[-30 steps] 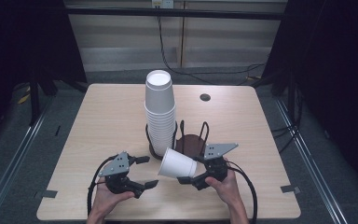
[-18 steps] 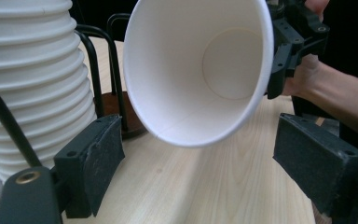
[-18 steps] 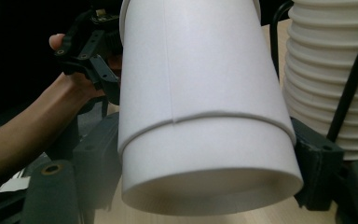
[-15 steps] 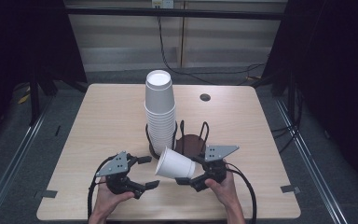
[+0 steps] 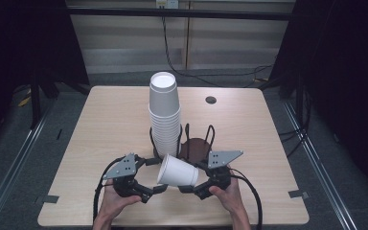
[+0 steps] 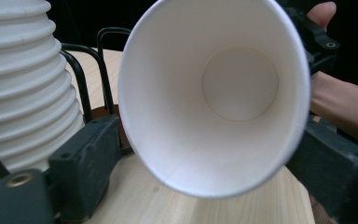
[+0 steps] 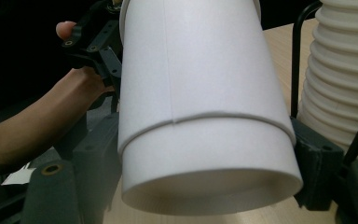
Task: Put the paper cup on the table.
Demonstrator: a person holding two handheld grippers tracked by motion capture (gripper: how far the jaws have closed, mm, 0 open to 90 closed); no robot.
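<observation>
White paper cup on its side above the worktop, pinched at its base by right gripper jaws; mouth facing left gripper, jaws spread. Just behind: cup stack in wire holder.

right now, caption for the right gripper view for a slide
Right gripper clamps a white paper cup beside the cup stack.

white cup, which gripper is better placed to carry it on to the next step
Right, probably. The right gripper has its jaws either side of the white cup's base end and appears to hold it on its side above the table. The left gripper sits at the cup's open mouth; whether it grips the cup can't be told.
</observation>
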